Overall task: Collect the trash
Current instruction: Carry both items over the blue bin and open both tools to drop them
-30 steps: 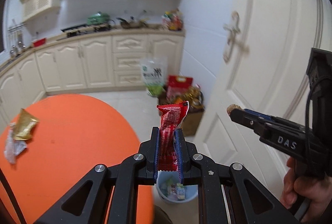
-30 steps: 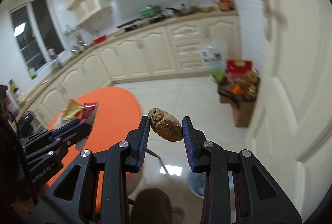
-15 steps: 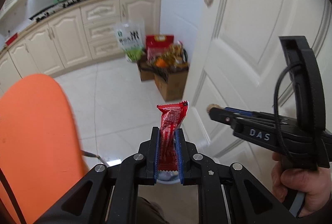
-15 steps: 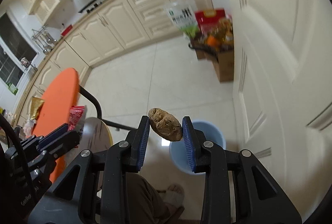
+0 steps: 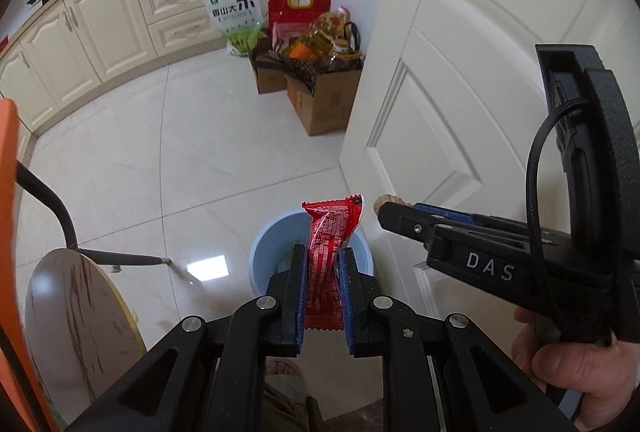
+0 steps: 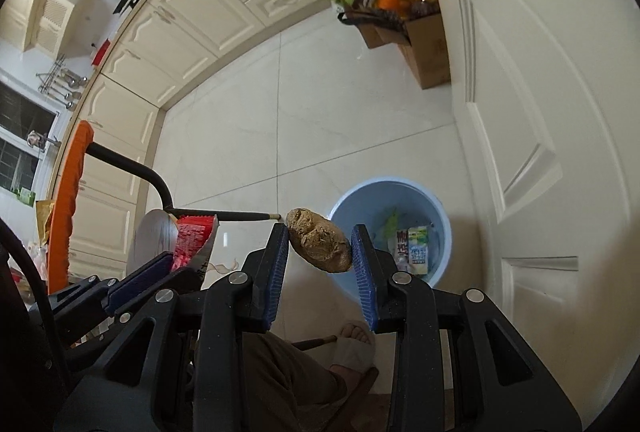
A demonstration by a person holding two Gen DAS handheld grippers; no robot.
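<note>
I count one red wrapper (image 5: 329,264), one brown lump (image 6: 319,246) and one blue bin (image 6: 440,216). Two cardboard boxes (image 5: 326,100) stand on the floor. I hold two hand-held grippers.

Left gripper (image 5: 322,264): your fingers clamp the red wrapper (image 5: 330,232), raised over the blue bin (image 6: 390,192).
Right gripper (image 6: 320,246): you pinch the brown lump (image 6: 320,246) above the bin's near rim.
Right hand (image 5: 576,364): wrapped round the handle.

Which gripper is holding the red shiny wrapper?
The left gripper. It pinches the red shiny wrapper upright, while the right gripper grips a brown lumpy crust.
</note>
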